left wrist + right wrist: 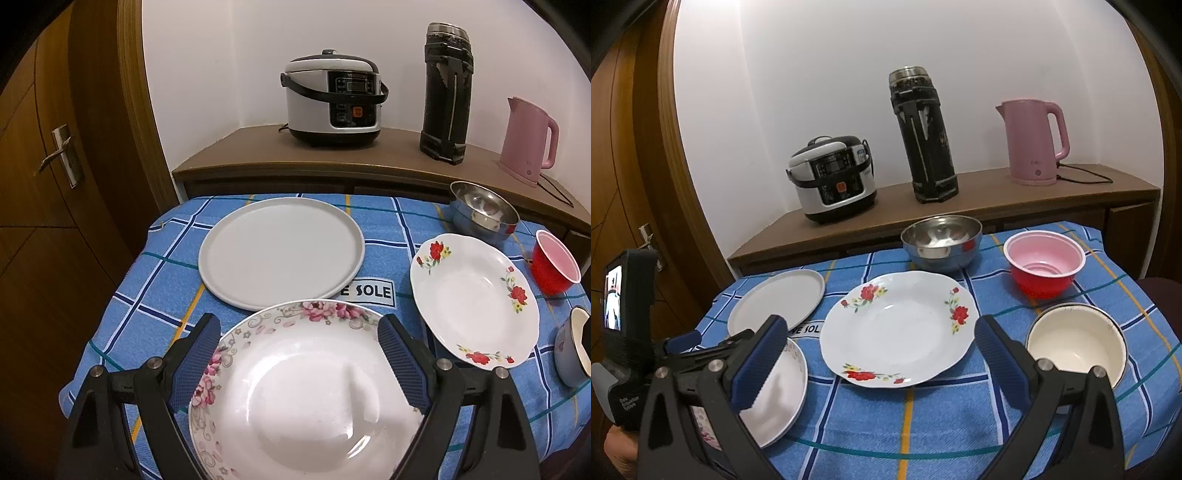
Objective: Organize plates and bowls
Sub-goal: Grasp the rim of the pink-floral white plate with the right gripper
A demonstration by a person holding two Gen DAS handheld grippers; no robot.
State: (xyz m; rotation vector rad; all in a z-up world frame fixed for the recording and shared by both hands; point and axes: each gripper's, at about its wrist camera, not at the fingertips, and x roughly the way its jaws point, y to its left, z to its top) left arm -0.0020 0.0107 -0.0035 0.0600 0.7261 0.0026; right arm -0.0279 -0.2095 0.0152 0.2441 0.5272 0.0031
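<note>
A pink-flowered white plate (303,391) lies on the blue checked tablecloth, and my open left gripper (299,354) hovers just over it, fingers either side. The plate also shows in the right wrist view (783,395). Behind it lies a flat grey plate (280,251), which also shows in the right wrist view (775,299). A red-flowered white plate (897,328) lies mid-table, also in the left wrist view (476,299). My right gripper (882,354) is open and empty above its near rim. A steel bowl (942,240), a red bowl (1043,262) and a cream enamel bowl (1076,343) stand to the right.
Behind the table a brown sideboard (997,199) carries a rice cooker (833,177), a black thermos (925,136) and a pink kettle (1030,142). A wooden door (55,166) stands at the left. The tablecloth (923,417) drops off at the table's edges.
</note>
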